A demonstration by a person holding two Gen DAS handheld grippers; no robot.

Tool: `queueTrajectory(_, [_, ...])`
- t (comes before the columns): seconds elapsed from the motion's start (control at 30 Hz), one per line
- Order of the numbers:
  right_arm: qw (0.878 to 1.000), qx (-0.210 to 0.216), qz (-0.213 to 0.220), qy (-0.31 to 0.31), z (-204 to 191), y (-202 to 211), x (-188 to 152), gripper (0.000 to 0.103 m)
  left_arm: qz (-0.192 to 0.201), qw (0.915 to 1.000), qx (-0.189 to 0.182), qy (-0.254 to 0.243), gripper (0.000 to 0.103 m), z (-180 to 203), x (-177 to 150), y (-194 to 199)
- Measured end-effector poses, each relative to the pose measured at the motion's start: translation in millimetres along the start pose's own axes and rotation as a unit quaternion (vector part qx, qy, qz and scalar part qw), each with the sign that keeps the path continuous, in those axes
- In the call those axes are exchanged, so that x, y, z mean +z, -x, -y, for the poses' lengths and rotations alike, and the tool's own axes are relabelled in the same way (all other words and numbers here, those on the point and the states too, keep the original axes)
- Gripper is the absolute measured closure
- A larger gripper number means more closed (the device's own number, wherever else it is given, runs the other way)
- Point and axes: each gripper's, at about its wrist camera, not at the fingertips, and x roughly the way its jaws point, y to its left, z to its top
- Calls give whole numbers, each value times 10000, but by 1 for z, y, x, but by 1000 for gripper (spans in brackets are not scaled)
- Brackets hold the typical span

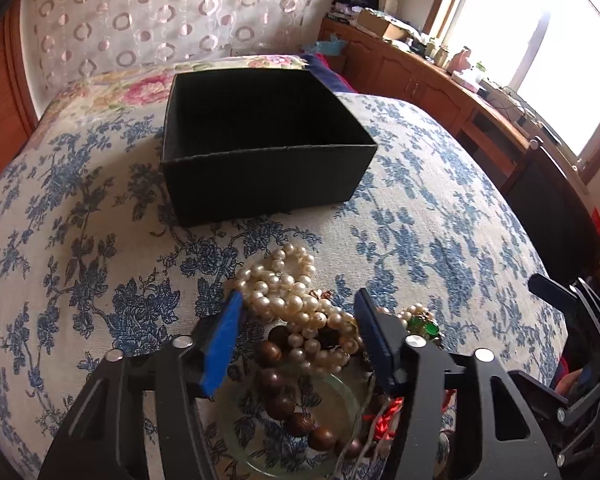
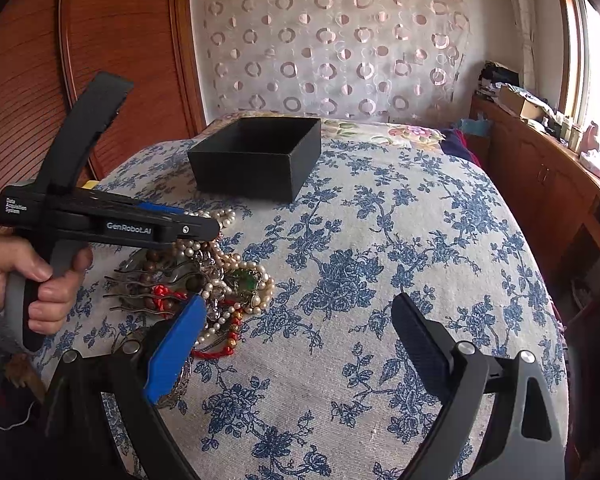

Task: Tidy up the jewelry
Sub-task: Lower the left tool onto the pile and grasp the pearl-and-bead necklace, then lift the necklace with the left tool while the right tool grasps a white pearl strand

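Two grippers are in play, and I have the left gripper (image 1: 298, 320) low over the jewelry heap, its jaws spread to either side of the pearl necklace (image 1: 296, 300) with nothing pinched yet; I judge that straddle is set up so a squeeze would catch the strand where it bunches. The heap lies on the near part of the blue-flowered bedspread (image 2: 380, 240), tangled together: a wooden bead bracelet (image 1: 284, 392), a clear glass bangle (image 1: 340, 396), a green stone brooch (image 2: 247, 280), red cord (image 2: 220, 350) and a wavy hair comb (image 2: 140, 284). Farther off on the same cover sits the open black box (image 1: 260, 144), mouth up and apparently empty, which I take as the destination for sorted pieces. My right gripper (image 2: 300, 344) waits to the right of the pile, jaws wide apart over bare cloth and gripping nothing, probably kept clear so the left can work. Because the strands interlock, lifting the pearls may drag neighbours along.
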Motion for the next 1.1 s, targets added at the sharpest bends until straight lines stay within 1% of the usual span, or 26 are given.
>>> queueTrajectory(0.03, [10000,-1,-2,-1,0,0,0,8,18,10000,-25,7,62,0,0,0])
queueTrajectory(0.07, [10000,0,-5,-6,0,0,-1,8,36,10000,-66,17,68,1,-1,1])
queueTrajectory(0.1, [10000,0,-8,-9,1,0,-1,8,64,9999,-80,21,78,1,-2,3])
queueTrajectory(0.17, [10000,0,-20,-22,2,-1,-3,8,204,9998,-67,-13,85,2,-3,9])
queueTrajectory(0.2, [10000,1,-27,-31,2,-1,-3,8,260,9996,-70,-20,91,1,-3,12])
queueTrajectory(0.37, [10000,21,-59,-37,2,-5,-5,8,586,9982,87,27,91,-6,-4,33])
queueTrajectory(0.57, [9999,99,-94,-3,6,-11,-1,9,993,9945,323,105,91,-20,-1,65])
queueTrajectory(0.63, [9998,132,-106,65,8,-13,2,20,1123,9927,436,78,91,-21,-1,77])
queueTrajectory(0.67, [9998,144,-137,97,9,-16,4,23,1172,9920,459,73,91,-22,-1,82])
queueTrajectory(0.73, [9994,242,-208,142,12,-22,8,37,1263,9907,500,71,91,-25,-2,92])
queueTrajectory(0.77, [9992,282,-246,168,13,-25,9,41,1317,9898,543,54,91,-25,-3,97])
queueTrajectory(0.83, [9984,355,-373,216,15,-33,12,55,1386,9886,590,26,91,-24,-5,103])
queueTrajectory(0.9, [9973,483,-494,247,16,-42,14,64,1448,9877,593,32,91,-25,-9,110])
queueTrajectory(0.93, [9961,593,-596,259,17,-48,17,67,1459,9876,580,47,91,-25,-10,111])
queueTrajectory(0.97, [9955,640,-642,266,16,-51,18,69,1464,9876,566,59,91,-26,-11,113])
queueTrajectory(1.1, [9923,819,-860,364,13,-64,24,69,1409,9882,595,10,91,-24,-18,111])
